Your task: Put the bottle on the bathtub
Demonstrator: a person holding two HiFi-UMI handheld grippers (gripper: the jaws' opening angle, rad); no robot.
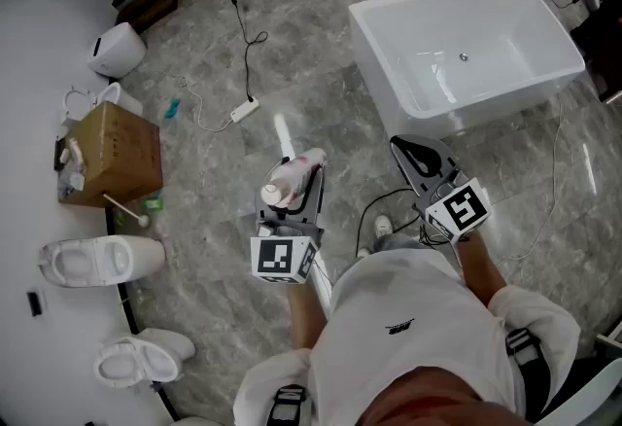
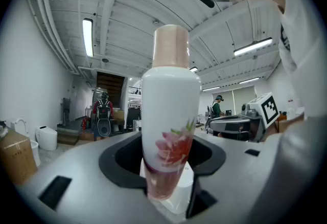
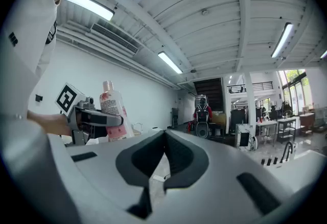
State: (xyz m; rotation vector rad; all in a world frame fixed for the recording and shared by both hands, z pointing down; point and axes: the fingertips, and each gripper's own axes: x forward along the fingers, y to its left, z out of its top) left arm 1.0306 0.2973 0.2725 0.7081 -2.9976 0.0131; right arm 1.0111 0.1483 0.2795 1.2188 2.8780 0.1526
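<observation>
Left tool [image 1: 297,189] clamped on the bottle [image 1: 293,175], right tool [image 1: 418,156] shut on nothing, bathtub [image 1: 465,110] well apart from both.

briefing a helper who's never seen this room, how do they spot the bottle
Start at the white rectangular bathtub on the grey marble floor. Down-left of it, the left claw grips a white plastic bottle. Its pink cap and red flower print set it apart.
</observation>
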